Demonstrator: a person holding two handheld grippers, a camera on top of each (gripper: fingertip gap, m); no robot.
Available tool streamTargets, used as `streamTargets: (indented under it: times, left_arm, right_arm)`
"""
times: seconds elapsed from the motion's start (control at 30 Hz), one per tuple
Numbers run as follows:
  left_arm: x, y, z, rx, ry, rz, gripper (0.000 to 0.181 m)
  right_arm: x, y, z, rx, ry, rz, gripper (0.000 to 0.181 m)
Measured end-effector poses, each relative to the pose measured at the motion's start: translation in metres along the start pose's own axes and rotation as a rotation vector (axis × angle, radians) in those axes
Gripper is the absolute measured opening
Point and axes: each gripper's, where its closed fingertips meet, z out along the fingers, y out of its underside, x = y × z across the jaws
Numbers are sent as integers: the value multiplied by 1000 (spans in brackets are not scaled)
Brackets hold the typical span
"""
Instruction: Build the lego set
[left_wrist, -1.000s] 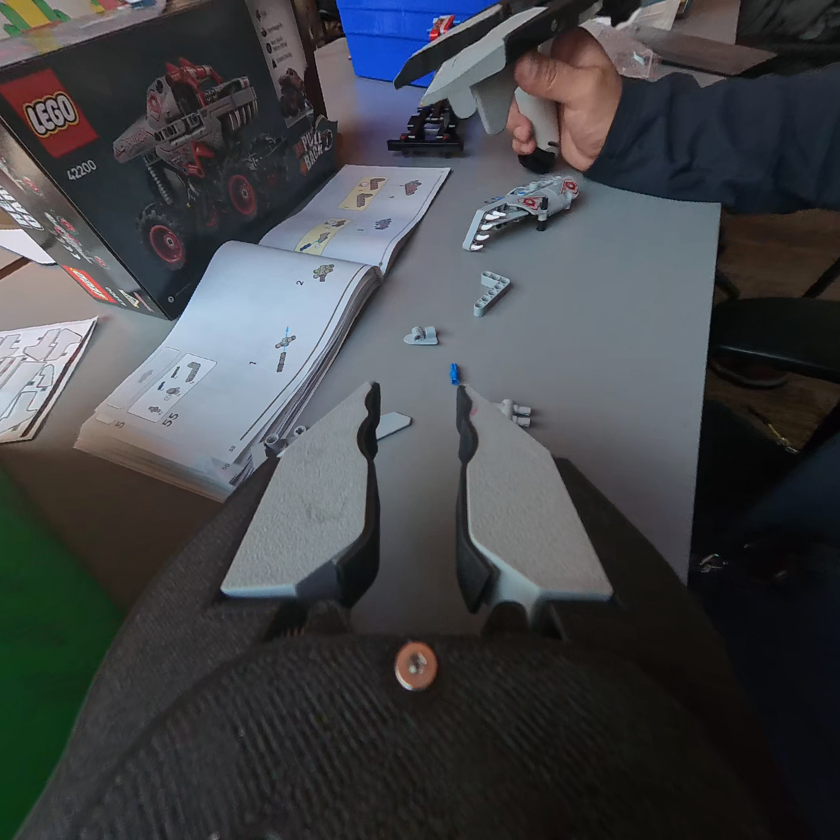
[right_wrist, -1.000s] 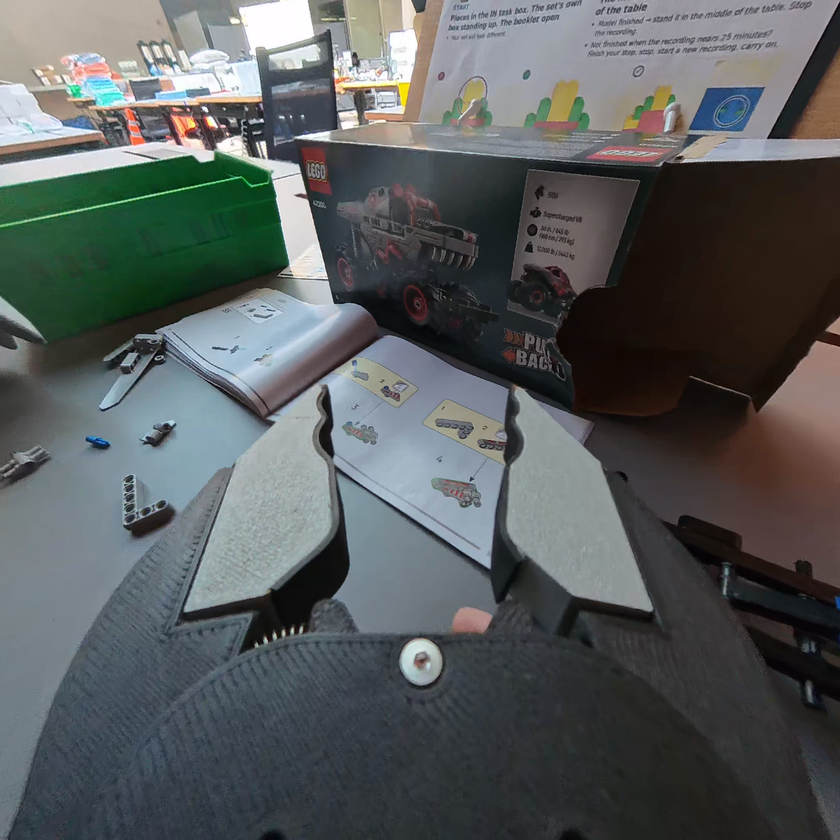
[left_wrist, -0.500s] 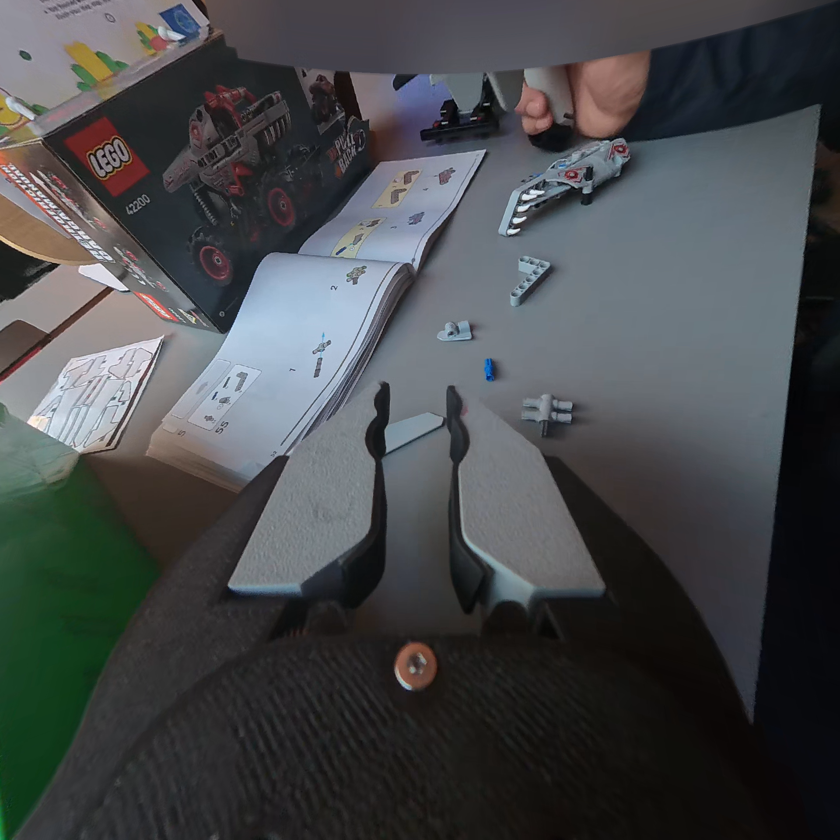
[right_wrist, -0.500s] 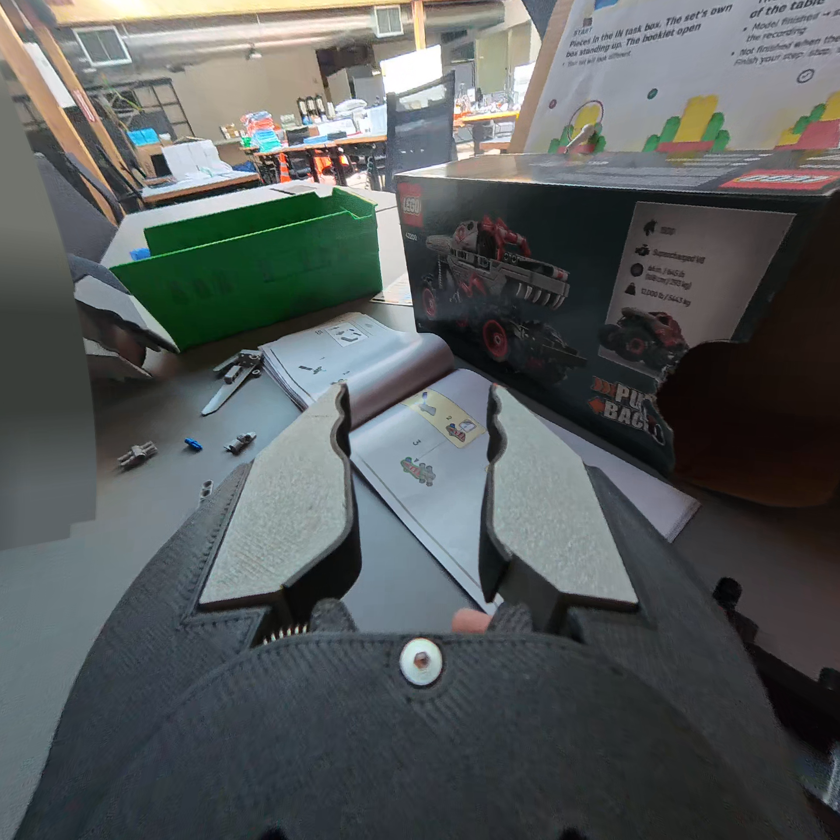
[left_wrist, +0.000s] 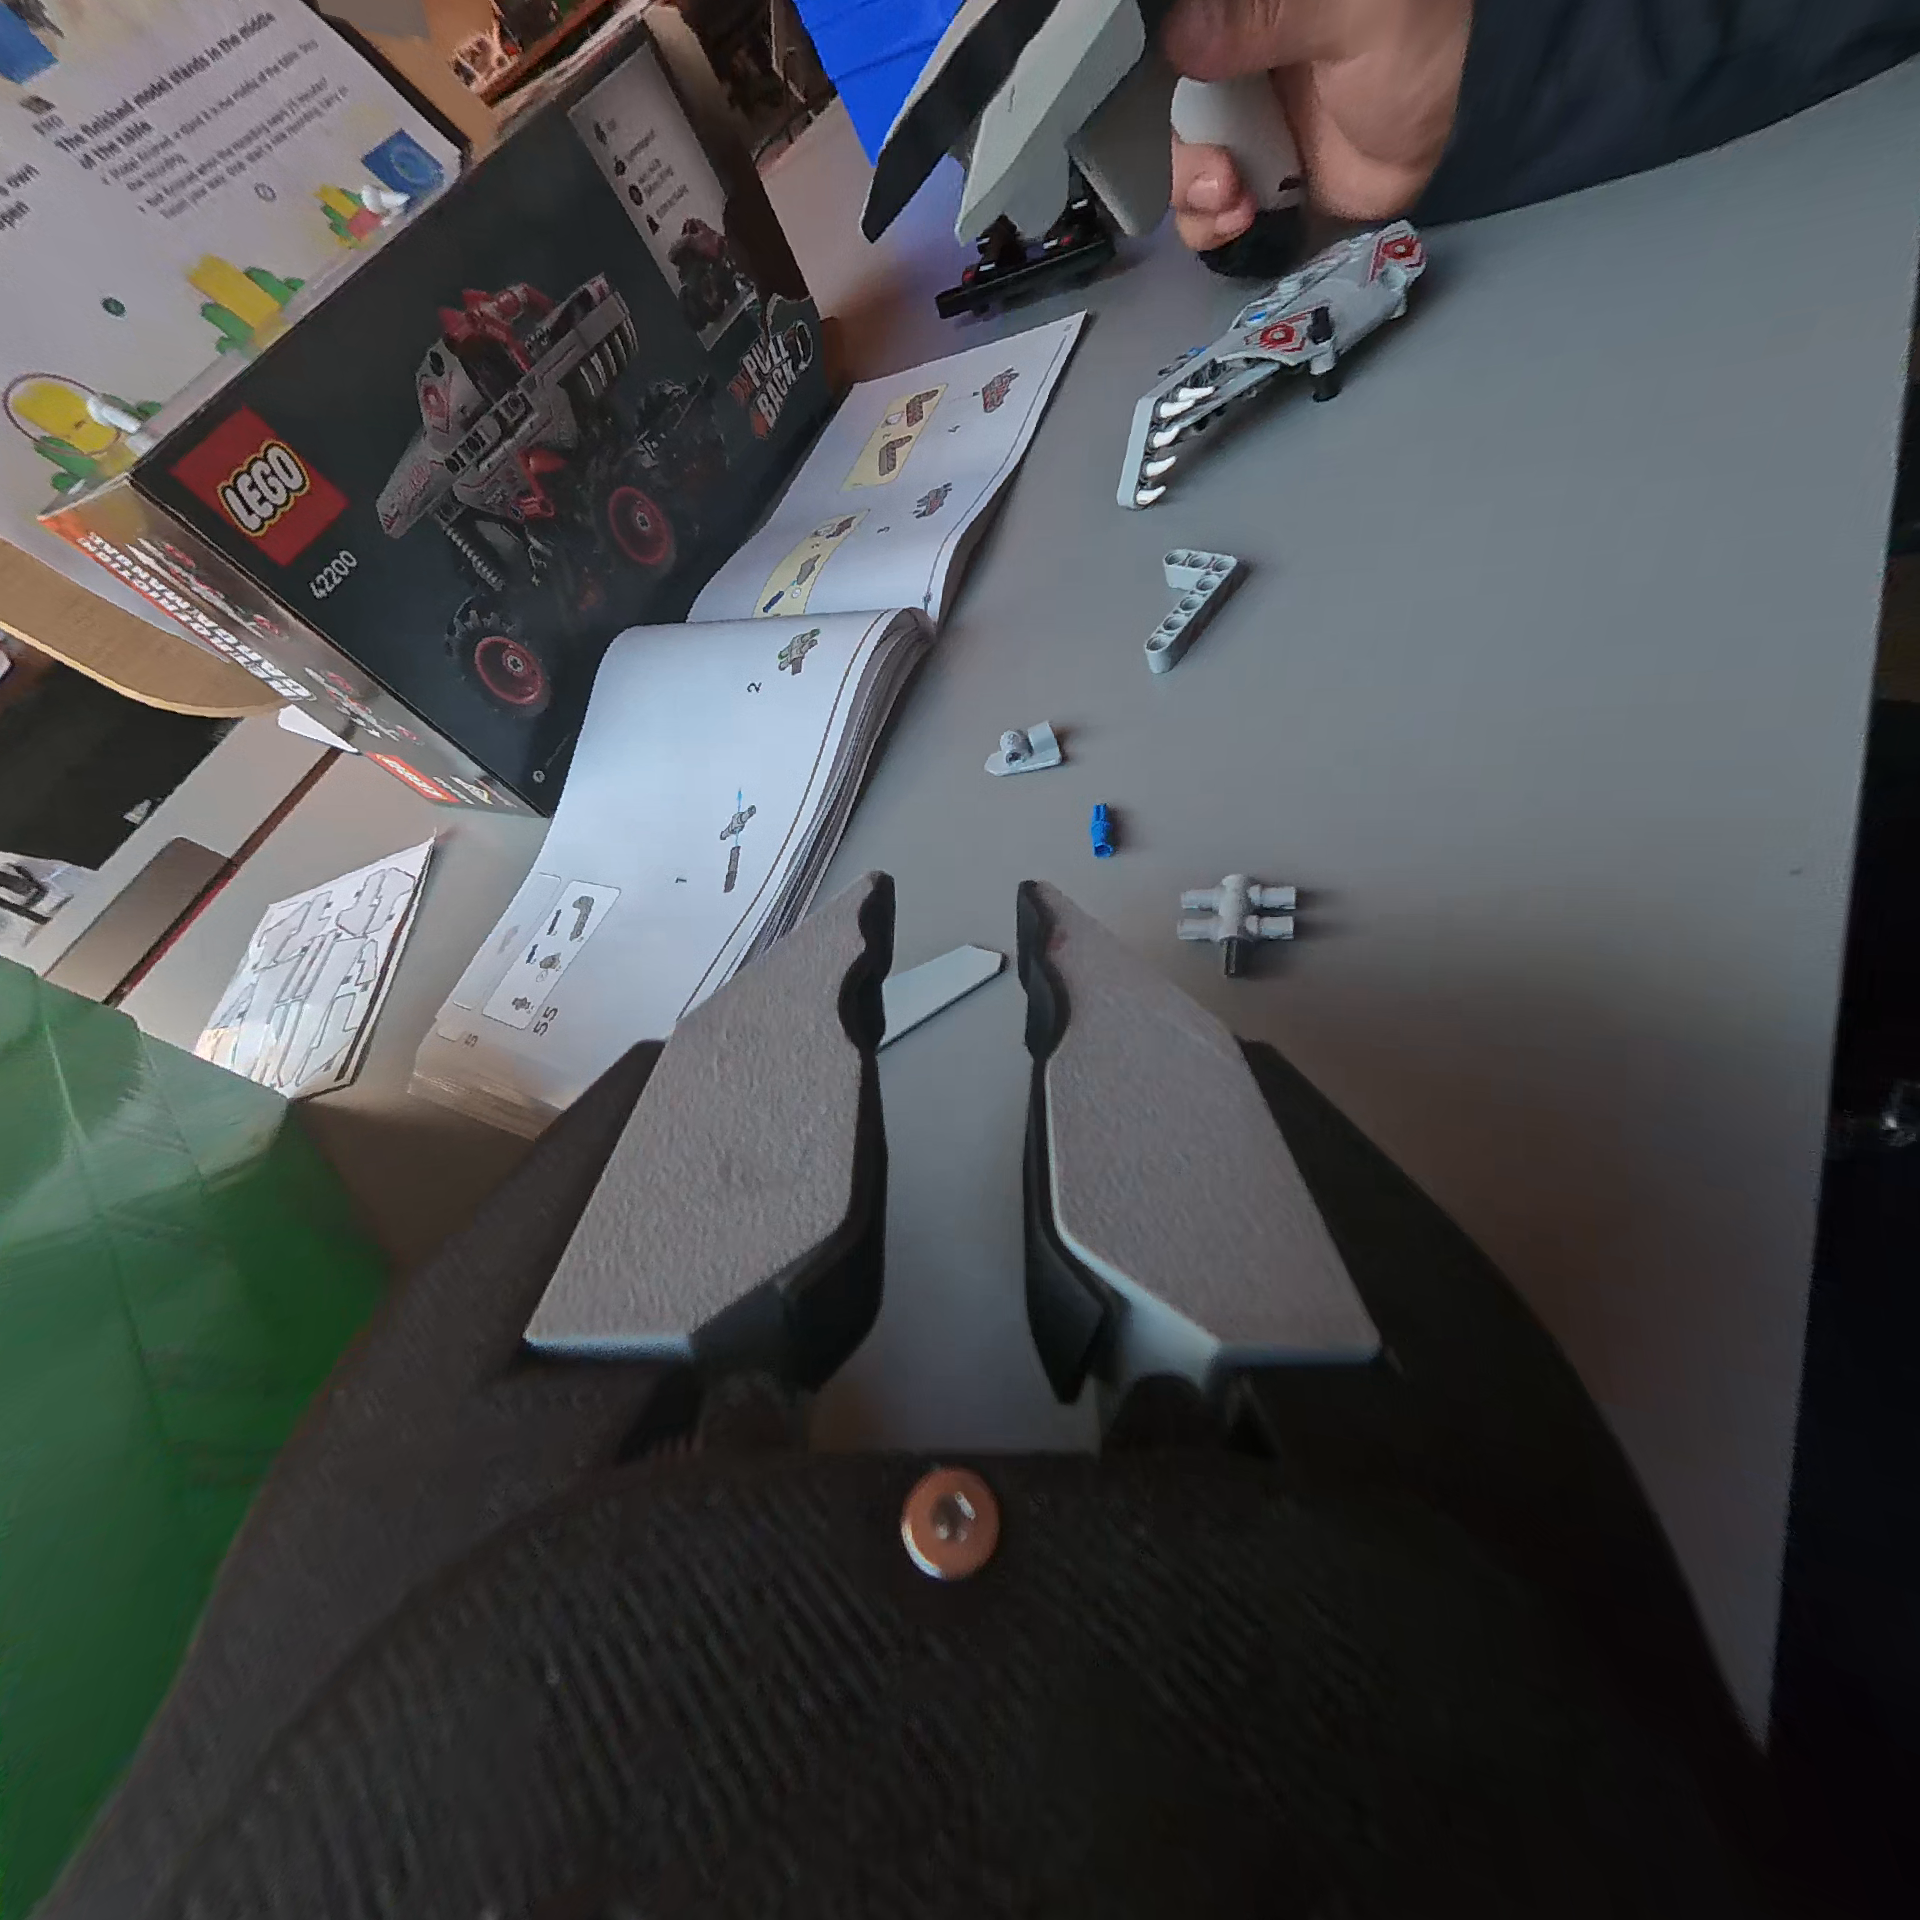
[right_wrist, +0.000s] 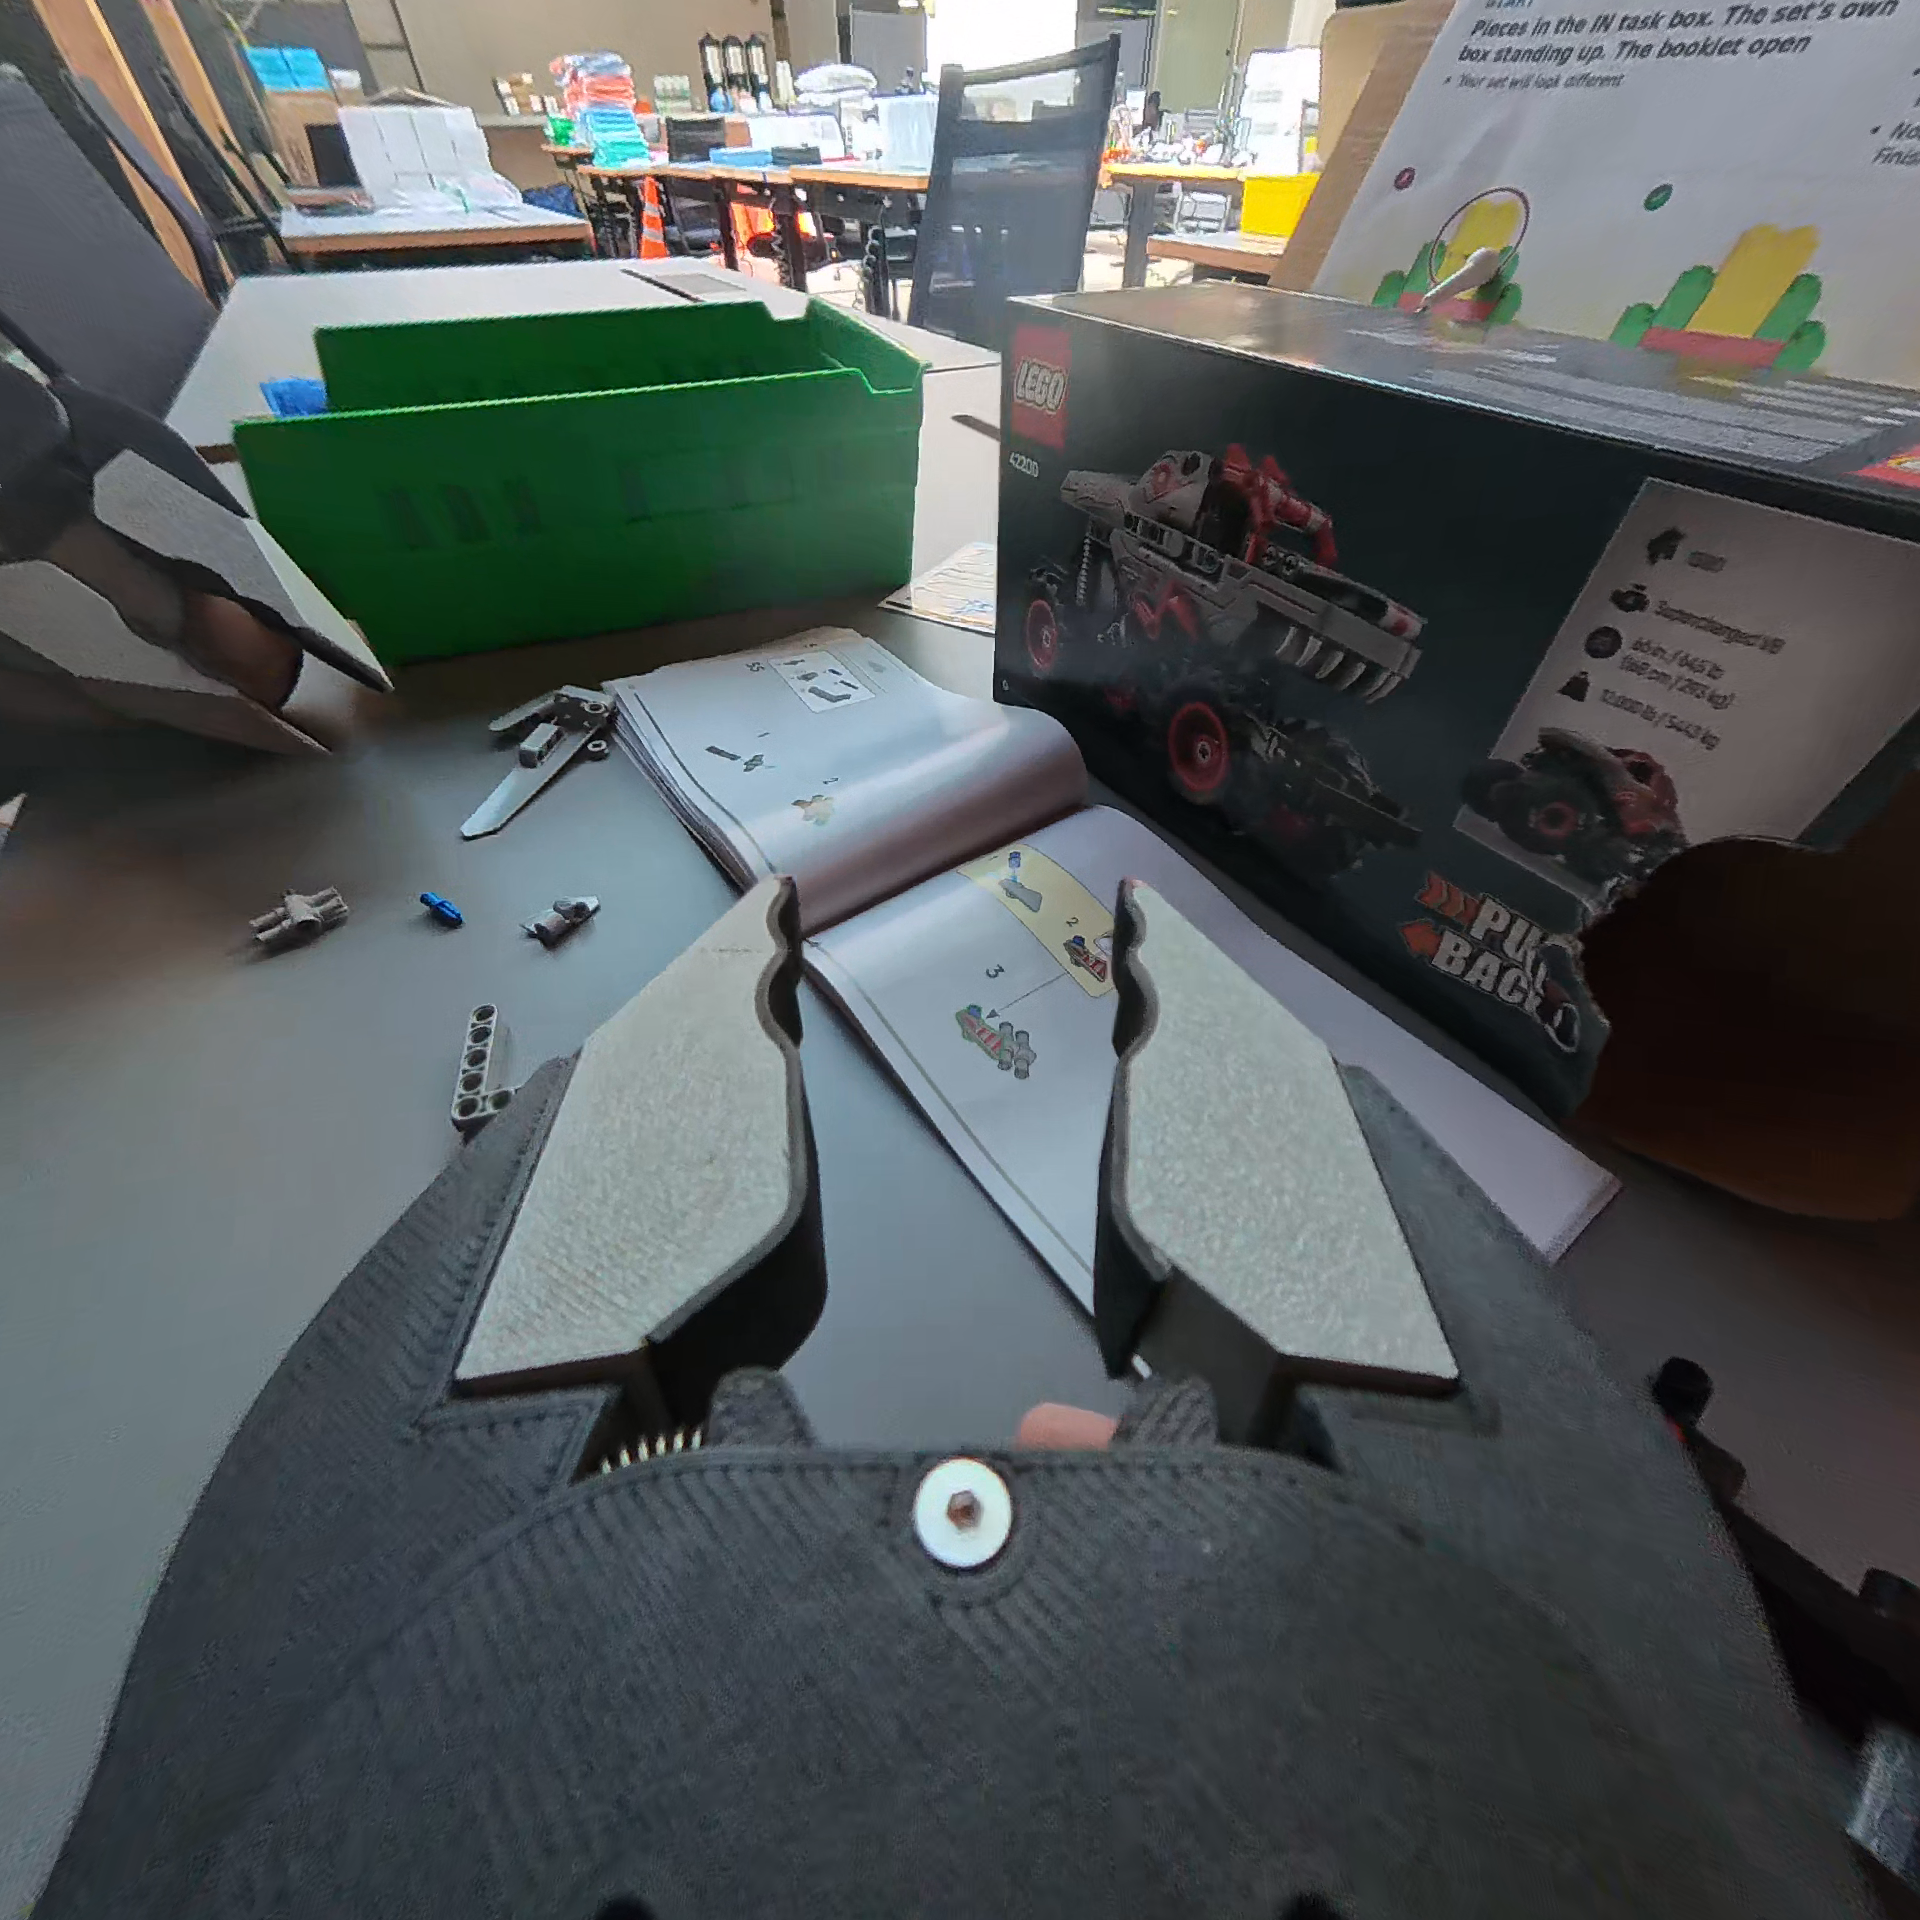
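My left gripper (left_wrist: 954, 902) is open and empty, low over the grey table (left_wrist: 1507, 935), with a flat grey pointed piece (left_wrist: 940, 987) lying just beyond its tips. Past it lie a blue pin (left_wrist: 1101, 831), a grey connector (left_wrist: 1236, 914), a small grey bracket (left_wrist: 1023, 750), a bent grey beam (left_wrist: 1195, 603) and a grey toothed jaw assembly (left_wrist: 1278, 353). My right gripper (right_wrist: 954, 899) is open and empty above the open instruction booklet (right_wrist: 935, 883). The same small pieces show at its left: the pin (right_wrist: 442, 909), the connector (right_wrist: 299, 916) and the beam (right_wrist: 483, 1065).
The dark set box (right_wrist: 1403, 644) stands behind the booklet, and a green bin (right_wrist: 582, 499) stands to its left. A sticker sheet (left_wrist: 312, 977) lies by the booklet. A black chassis part (left_wrist: 1029, 265) sits at the far end. The table's right edge (left_wrist: 1849, 935) is close. Tip to tip, the grippers are about 25 cm apart. The flat grey pointed piece (left_wrist: 940, 987) lies around 5 cm away from my left fingertips. The right camera catches it too, in the right wrist view (right_wrist: 492, 808). Between my left fingertips and the grey connector (left_wrist: 1236, 914) there is roughly 5 cm. The right camera catches it too, in the right wrist view (right_wrist: 296, 913). From my left tips it is roughly 6 cm to the pin (right_wrist: 442, 909); from my right, 20 cm. Seen from the left wrist view (left_wrist: 1100, 844) as well.
Both views swung and tilted. In the left wrist view the camera rolled and the pieces shifted. The right gripper moved lower over the booklet and its fingers spread wider.
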Motion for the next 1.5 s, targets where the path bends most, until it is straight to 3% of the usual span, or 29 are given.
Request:
streamTargets:
  times: [0.43,0.83,1.5]
  left_arm:
    - [-2,-1,-5,11,-23,-24,19]
    - [-12,-3,-5,45,14,-114,16]
    - [-11,-2,-2,33,10,-83,15]
  right_arm:
    - [12,0,-9,-15,32,10,54]
    - [23,14,4,-99,17,58,51]
    - [28,19,5,-122,19,96,42]
